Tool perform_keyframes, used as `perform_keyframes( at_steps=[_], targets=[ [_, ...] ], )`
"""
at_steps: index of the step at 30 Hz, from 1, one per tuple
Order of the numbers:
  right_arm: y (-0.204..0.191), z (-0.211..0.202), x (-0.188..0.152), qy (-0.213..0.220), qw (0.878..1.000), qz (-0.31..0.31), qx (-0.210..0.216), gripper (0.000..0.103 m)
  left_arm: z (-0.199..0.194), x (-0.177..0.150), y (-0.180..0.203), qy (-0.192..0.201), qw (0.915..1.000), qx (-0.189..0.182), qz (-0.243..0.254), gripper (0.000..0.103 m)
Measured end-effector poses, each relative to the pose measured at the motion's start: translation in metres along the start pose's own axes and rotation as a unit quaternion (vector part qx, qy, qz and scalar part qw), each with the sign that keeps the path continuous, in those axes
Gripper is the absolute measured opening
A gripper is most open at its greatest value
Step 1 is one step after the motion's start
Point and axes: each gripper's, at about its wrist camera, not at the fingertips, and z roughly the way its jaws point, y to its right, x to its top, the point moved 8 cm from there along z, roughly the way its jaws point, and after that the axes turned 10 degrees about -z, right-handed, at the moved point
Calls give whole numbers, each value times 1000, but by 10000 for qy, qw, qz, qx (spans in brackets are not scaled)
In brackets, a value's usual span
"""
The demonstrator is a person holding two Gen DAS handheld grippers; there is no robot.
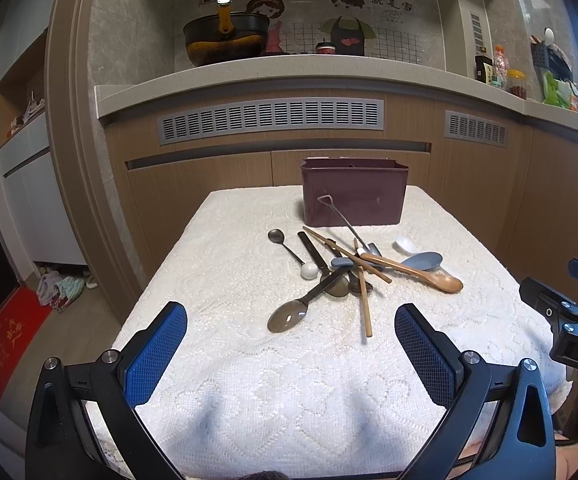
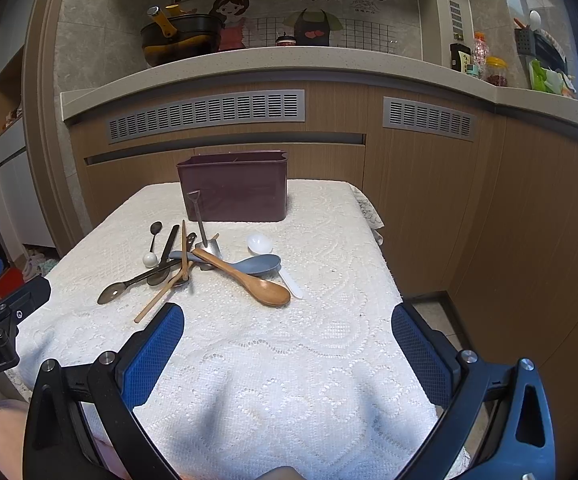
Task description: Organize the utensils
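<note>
Utensil pile in front of the holder on the covered table

On the table cloth [image 1: 249,380], the utensil holder [image 1: 355,192] stands at the far end, with the counter [image 1: 289,70] behind it. Near of it lies the crossed heap: a ball-ended spoon [image 1: 293,254] far left, a metal spoon [image 1: 289,316] nearest, chopsticks [image 1: 365,304] across the middle, a wooden spoon [image 1: 421,274] to the right, and a plastic spoon [image 1: 405,245] beyond that.

Both hand-held grippers [image 1: 291,354] [image 2: 287,354] wide apart, empty.
</note>
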Motion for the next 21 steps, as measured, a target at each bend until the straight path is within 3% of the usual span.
perform_keyframes(
  at_steps=[21],
  targets=[
    [3,1,-1,-19,10000,12,-15,103,1,-3,1,-33,10000,1,-1,103]
  ],
)
